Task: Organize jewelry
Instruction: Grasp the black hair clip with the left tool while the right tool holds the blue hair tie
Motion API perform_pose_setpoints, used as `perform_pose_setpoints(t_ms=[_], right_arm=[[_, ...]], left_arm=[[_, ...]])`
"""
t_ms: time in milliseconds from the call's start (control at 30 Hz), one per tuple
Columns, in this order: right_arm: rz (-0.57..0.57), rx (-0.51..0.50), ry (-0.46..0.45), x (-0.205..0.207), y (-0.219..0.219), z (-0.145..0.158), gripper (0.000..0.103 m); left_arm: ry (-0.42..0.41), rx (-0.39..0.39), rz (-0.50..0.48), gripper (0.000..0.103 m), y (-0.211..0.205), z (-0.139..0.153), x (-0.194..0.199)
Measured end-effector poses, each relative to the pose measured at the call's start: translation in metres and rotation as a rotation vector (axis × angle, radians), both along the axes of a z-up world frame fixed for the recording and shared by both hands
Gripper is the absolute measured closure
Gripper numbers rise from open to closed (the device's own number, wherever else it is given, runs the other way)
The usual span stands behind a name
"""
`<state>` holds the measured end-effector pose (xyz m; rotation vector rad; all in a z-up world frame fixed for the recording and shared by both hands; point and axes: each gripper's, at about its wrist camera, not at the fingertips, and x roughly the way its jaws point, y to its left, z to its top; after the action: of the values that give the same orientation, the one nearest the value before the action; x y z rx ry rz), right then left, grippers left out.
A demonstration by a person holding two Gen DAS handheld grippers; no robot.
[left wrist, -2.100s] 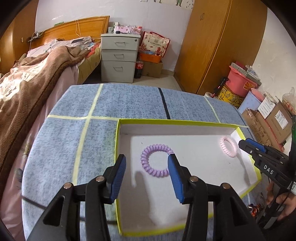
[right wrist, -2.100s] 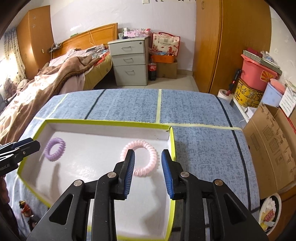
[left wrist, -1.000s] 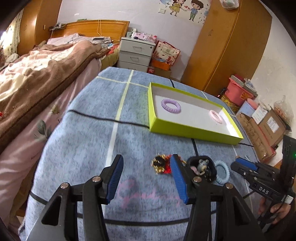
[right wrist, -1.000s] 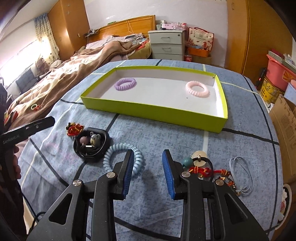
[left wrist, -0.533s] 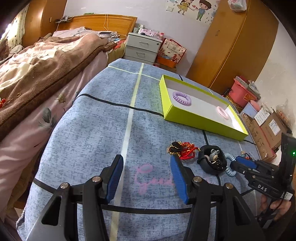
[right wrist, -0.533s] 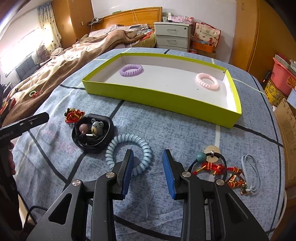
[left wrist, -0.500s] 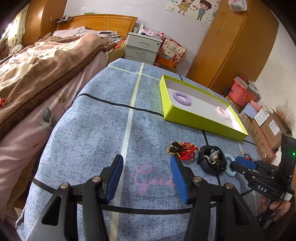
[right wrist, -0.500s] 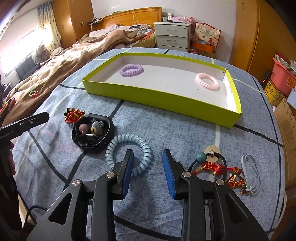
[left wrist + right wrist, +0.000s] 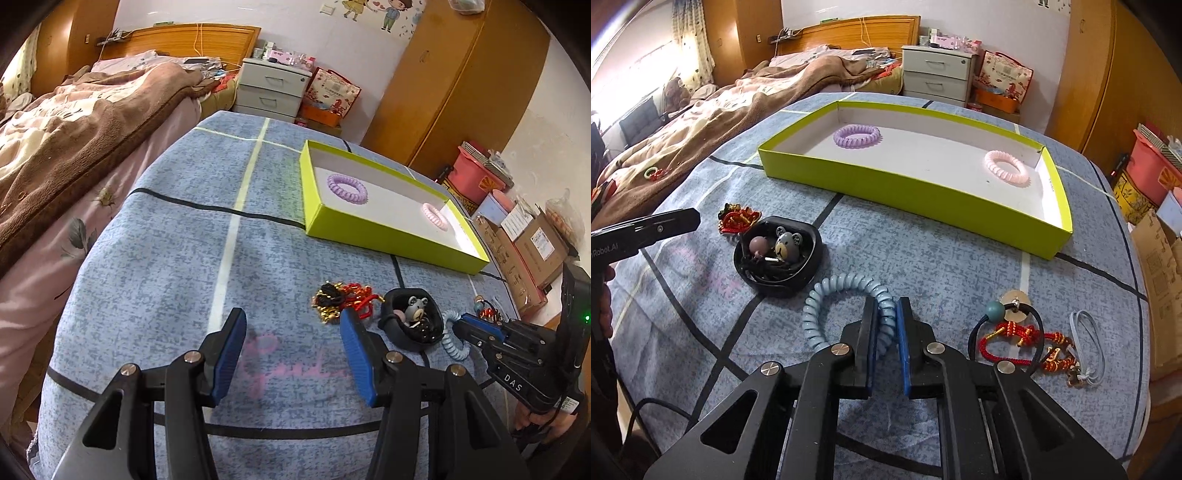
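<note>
Your left tool (image 9: 291, 350) hangs over the bare blue cloth of the bench (image 9: 155, 258) toward its near left edge, blue pads spread wide with nothing between them; it looks parked there to leave the pile clear.

Next along, toward the near edge, the red-and-gold knotted charm (image 9: 737, 218) lies in a loose tangle of cord and small metal bits, touching the black oval dish (image 9: 777, 258). That dish is smooth and shallow, holding a grey bear bead, a brown bead and dark elastic bands.

Just right of it, your right tool (image 9: 885, 332) has just been closing, and its pads now pinch the near arc of the pale blue spiral hair tie (image 9: 846, 302). You've taken it across one strand of the ring, which suits a soft, springy coil: I'd judge it will stretch and dangle on lifting, not stay round.

Further right, near that edge, sit a black elastic with a teal bead (image 9: 1006, 319), a red braided cord with gold beads (image 9: 1023, 339) and a thin white loop (image 9: 1087, 339).

Beyond them, toward the far edge, the lime-walled cardboard tray (image 9: 908, 188) has a matte white floor. The lilac spiral tie (image 9: 856, 136) lies at its left end and the pink one (image 9: 1006, 166) at its right, well apart, so the blue likely belongs between them.
</note>
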<state>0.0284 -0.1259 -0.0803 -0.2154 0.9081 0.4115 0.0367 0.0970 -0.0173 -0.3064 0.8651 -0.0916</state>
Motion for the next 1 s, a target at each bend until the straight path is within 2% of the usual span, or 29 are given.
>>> perform_pose_setpoints(t_ms=[367, 533, 633, 733, 867, 933, 1000], right_arm=[[-0.109, 0.098, -0.014, 0.001, -0.032, 0.01, 0.093], [-0.114, 0.109, -0.018, 0.0, -0.032, 0.013, 0.093], [-0.115, 0.111, -0.019, 0.0, -0.031, 0.013, 0.093], [-0.114, 0.115, -0.018, 0.0, -0.031, 0.013, 0.093], [-0.114, 0.119, -0.016, 0.001, -0.032, 0.014, 0.093], [-0.113, 0.119, -0.017, 0.0, -0.032, 0.014, 0.093], [-0.113, 0.119, -0.017, 0.0, -0.032, 0.014, 0.093]], left_arm=[[0.03, -0.003, -0.034, 0.048, -0.01, -0.004, 0.013], [0.025, 0.031, -0.018, 0.048, -0.012, -0.002, 0.019], [0.025, 0.084, -0.018, 0.048, -0.017, -0.002, 0.022], [0.035, 0.089, -0.039, 0.048, -0.021, -0.005, 0.025], [0.034, 0.15, -0.033, 0.048, -0.025, -0.006, 0.027], [0.037, 0.162, -0.039, 0.05, -0.027, -0.007, 0.028], [0.034, 0.166, -0.047, 0.056, -0.029, -0.006, 0.028]])
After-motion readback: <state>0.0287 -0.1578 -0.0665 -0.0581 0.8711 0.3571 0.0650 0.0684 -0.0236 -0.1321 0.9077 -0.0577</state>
